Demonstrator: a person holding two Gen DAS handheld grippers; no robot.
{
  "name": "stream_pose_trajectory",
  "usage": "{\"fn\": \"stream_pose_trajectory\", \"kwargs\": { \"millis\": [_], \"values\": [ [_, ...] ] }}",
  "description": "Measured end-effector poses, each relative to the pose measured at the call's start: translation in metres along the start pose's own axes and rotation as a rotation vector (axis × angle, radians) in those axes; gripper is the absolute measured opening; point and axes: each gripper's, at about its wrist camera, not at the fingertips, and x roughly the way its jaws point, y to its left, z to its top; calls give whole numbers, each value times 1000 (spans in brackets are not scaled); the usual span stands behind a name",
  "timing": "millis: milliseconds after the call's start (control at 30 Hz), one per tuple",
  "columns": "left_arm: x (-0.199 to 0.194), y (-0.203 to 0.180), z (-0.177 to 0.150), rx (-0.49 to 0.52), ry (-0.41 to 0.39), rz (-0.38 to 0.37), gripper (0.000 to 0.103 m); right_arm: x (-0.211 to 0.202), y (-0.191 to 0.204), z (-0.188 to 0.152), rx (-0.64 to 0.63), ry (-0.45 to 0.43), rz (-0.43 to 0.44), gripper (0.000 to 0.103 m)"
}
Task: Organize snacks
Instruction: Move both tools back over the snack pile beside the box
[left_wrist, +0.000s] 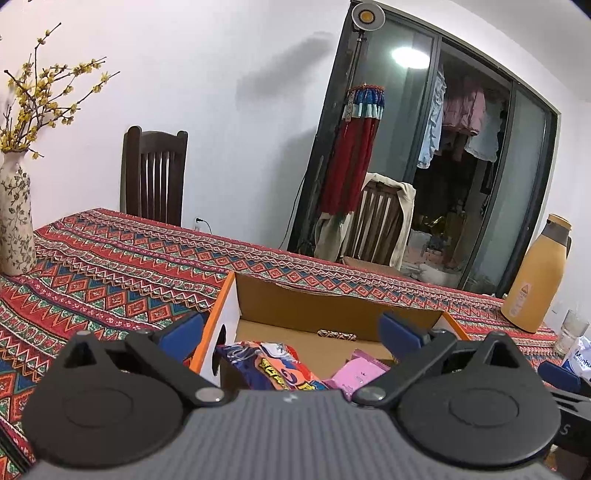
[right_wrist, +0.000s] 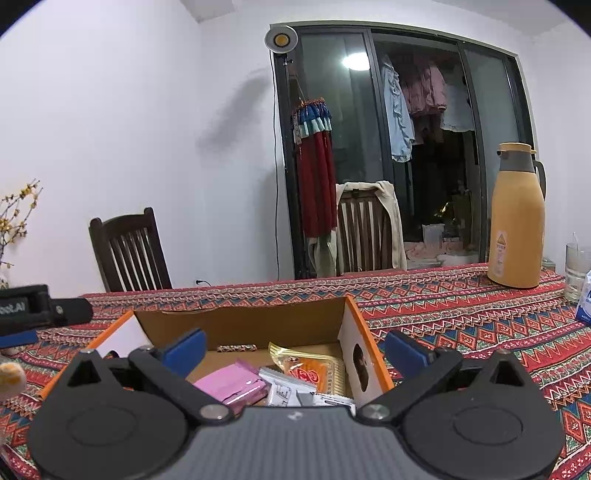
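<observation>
An open cardboard box (left_wrist: 236, 295) (right_wrist: 240, 321) with orange edges sits on the patterned tablecloth. Inside lie a blue and orange snack bag (left_wrist: 273, 365), a pink packet (left_wrist: 356, 374) (right_wrist: 232, 386), white sachets (right_wrist: 291, 391) and an orange wafer packet (right_wrist: 310, 369). My left gripper (left_wrist: 291, 336) hovers over the box's near left part, open, with nothing between its blue pads. My right gripper (right_wrist: 295, 350) hangs over the box's near right part, open and empty too. The left gripper's black body (right_wrist: 33, 306) shows at the left edge of the right wrist view.
A yellow thermos jug (left_wrist: 535, 273) (right_wrist: 517, 218), a glass (right_wrist: 576, 266) and a white and blue tissue pack (left_wrist: 580, 354) stand on the right of the table (right_wrist: 461, 314). A flowered vase (left_wrist: 14, 218) stands far left. Two wooden chairs (left_wrist: 153, 177) (right_wrist: 365, 229) are behind the table.
</observation>
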Motion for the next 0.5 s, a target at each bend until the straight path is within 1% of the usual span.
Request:
{"fn": "stream_pose_trajectory", "kwargs": {
  "millis": [267, 400, 500],
  "values": [
    [2, -2, -1, 9, 16, 2, 103, 4, -1, -3, 2, 28, -8, 103],
    [-2, -3, 0, 7, 10, 5, 103, 2, -1, -2, 0, 12, -13, 103],
    [-13, -6, 6, -3, -7, 17, 103, -1, -2, -1, 5, -8, -6, 103]
  ]
}}
